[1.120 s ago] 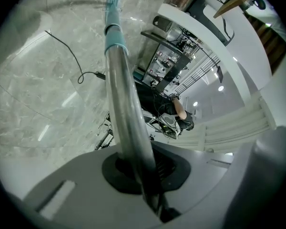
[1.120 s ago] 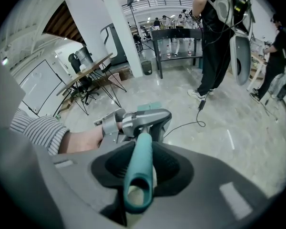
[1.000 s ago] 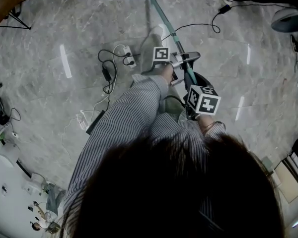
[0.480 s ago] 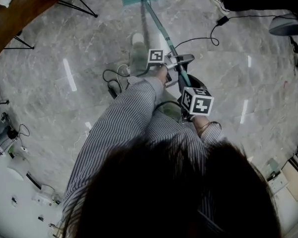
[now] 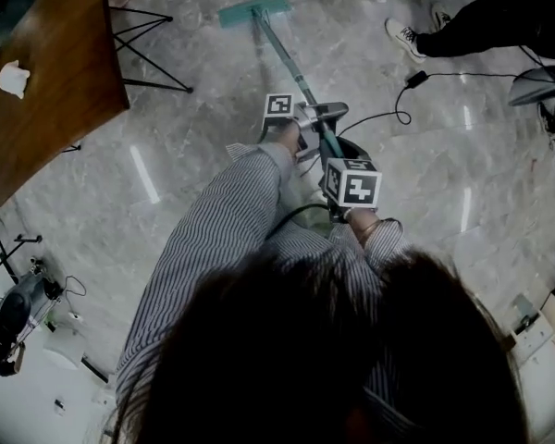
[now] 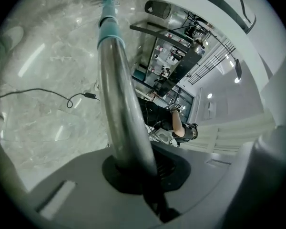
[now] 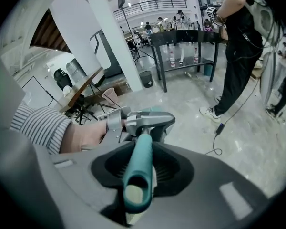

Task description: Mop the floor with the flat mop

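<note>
- The flat mop [image 5: 253, 10] has its thin, teal, rectangular head flat on the floor at the top centre of the head view. Its one slim pole slants down to mid-frame.
- The pole is teal near the head, then a bare shiny metal tube, and ends in a rounded teal grip.
- The left gripper [image 5: 322, 114] has its jaws closed tight round the metal tube.
- The right gripper [image 5: 340, 160], just below it in the frame, has its jaws clamped on the teal end grip.
- The two grippers each carry a cube with black-and-white markers.
- The floor [image 5: 194, 155] is glossy grey veined stone.
- A striped sleeve [image 5: 222, 239] fills the centre.
- A brown wooden tabletop [image 5: 46, 118] at upper left carries one crumpled white thing [image 5: 14, 78].
- One black cable [image 5: 412, 80] curls at upper right, near a white sneaker [image 5: 402, 33].
</note>
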Demonstrator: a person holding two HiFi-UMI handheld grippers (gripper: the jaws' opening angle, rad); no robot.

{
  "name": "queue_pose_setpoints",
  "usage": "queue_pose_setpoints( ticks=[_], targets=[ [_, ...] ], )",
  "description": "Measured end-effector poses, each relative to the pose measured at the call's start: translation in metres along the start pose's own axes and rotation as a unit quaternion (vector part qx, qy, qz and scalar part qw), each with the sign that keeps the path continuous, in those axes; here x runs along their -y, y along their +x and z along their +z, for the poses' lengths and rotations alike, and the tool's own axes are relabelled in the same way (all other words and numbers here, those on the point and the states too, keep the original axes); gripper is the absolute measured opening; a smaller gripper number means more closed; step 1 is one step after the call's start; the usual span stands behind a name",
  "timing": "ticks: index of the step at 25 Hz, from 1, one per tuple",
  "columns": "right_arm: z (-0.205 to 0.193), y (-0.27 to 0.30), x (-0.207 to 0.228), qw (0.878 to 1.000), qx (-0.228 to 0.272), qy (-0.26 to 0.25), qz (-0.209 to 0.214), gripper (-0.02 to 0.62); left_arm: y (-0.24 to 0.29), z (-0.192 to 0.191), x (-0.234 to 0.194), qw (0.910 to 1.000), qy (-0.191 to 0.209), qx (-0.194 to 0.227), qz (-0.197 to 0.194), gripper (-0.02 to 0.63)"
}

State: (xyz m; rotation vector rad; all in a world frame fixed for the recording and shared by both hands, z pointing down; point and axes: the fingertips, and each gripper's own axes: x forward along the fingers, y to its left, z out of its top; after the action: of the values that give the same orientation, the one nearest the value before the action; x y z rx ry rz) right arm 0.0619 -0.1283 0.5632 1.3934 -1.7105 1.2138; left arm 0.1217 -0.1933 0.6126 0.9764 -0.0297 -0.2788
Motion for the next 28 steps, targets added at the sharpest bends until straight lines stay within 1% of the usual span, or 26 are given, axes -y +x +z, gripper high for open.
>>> queue_pose_setpoints(
  ticks=[3,8,12,16,19,22,28],
  targets=[
    [0.052,0.027,-0.033,1.000,0.007,-0.002,-0.001,0.112,-0.018,0.047,0.039,0.9997,0.001,-0.012,0.019,0.006],
    [0.124,0.074,-0.053,1.000,0.003,0.014,-0.001,0.112,-0.021,0.122,0.082,0.9993,0.002,-0.021,0.029,0.006],
    [0.178,0.103,-0.064,1.000,0.025,0.004,0.007,0.112,-0.021,0.174,0.113,0.9991,0.004,-0.018,0.039,0.006],
    [0.222,0.119,-0.066,1.000,0.029,-0.002,0.005,0.112,-0.013,0.211,0.143,0.9997,0.006,-0.010,0.023,0.006],
    [0.240,0.123,-0.067,1.000,0.022,-0.003,0.005,0.112,-0.008,0.226,0.157,1.0000,0.007,-0.002,0.007,0.006],
    [0.246,0.122,-0.067,1.000,0.027,0.002,0.005,0.112,-0.007,0.231,0.165,0.9998,0.004,0.008,-0.015,0.006],
    [0.243,0.122,-0.066,0.999,0.032,0.006,0.004,0.112,-0.008,0.231,0.165,0.9996,0.005,0.015,-0.022,0.006]
  ],
)
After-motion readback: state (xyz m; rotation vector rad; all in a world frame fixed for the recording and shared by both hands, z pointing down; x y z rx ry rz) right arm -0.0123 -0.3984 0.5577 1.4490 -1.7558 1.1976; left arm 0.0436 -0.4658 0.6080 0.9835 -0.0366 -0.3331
